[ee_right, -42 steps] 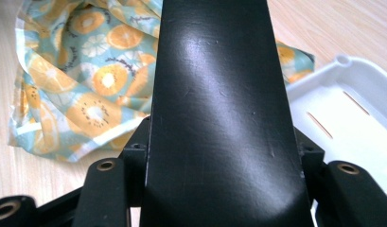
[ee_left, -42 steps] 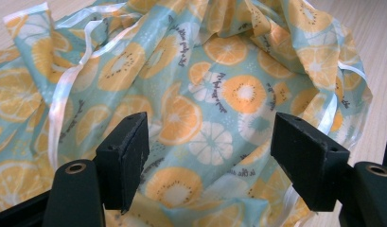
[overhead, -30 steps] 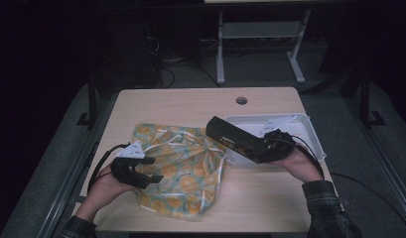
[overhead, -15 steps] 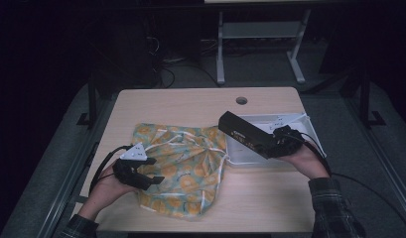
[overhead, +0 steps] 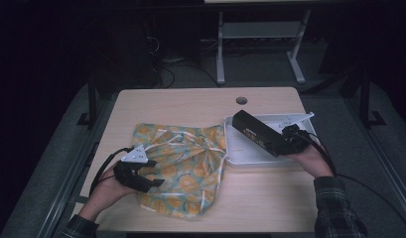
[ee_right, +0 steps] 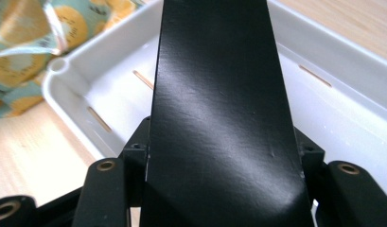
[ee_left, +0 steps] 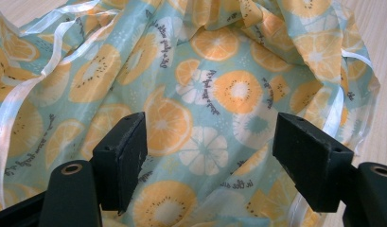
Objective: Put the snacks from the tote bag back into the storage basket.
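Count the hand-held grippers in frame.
2. Left hand-held gripper open over the fruit-print bag; right hand-held gripper shut on the black box above the white tray.

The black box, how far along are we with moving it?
Done: the right gripper is shut on the long black box and holds it over the white tray. In hand: carrying the box. Left: setting it down somewhere; the left gripper hangs open over the orange-print cloth bag, gripping nothing.
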Demonstrator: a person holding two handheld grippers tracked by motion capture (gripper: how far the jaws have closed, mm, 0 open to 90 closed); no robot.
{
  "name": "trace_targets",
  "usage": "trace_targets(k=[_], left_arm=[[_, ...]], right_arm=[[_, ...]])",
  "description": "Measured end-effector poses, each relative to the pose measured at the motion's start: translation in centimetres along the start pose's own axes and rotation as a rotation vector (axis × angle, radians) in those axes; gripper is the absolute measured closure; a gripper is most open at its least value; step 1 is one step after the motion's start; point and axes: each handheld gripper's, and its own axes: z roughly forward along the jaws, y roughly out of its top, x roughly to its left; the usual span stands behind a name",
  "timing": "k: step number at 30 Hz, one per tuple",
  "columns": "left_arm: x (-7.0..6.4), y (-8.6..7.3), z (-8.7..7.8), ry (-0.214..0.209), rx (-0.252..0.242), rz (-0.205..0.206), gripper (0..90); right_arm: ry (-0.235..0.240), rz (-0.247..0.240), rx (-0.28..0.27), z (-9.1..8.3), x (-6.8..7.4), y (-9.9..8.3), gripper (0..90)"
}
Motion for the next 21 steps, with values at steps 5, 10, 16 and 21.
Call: trace_targets(k=[5,10,16,21], left_arm=[[0.0,0.0,0.0,-0.001,0.004,-0.002,26.7],[0.0,-0.1,0.0,-0.001,0.007,0.001,26.7],[0.1,-0.1,0.0,-0.003,0.004,-0.002,26.7],[0.1,-0.1,0.0,-0.002,0.005,0.001,26.7]], right_arm=[[-0.016,0.017,0.02,0.4,-0.8,-0.6,41.6],[-0.032,0.03,0.036,0.5,-1.4,-1.0,41.6],[-0.04,0.054,0.045,0.6,-2.1,-1.8,41.6],[-0.044,0.059,0.063,1.0,-2.4,-2.2,41.6]])
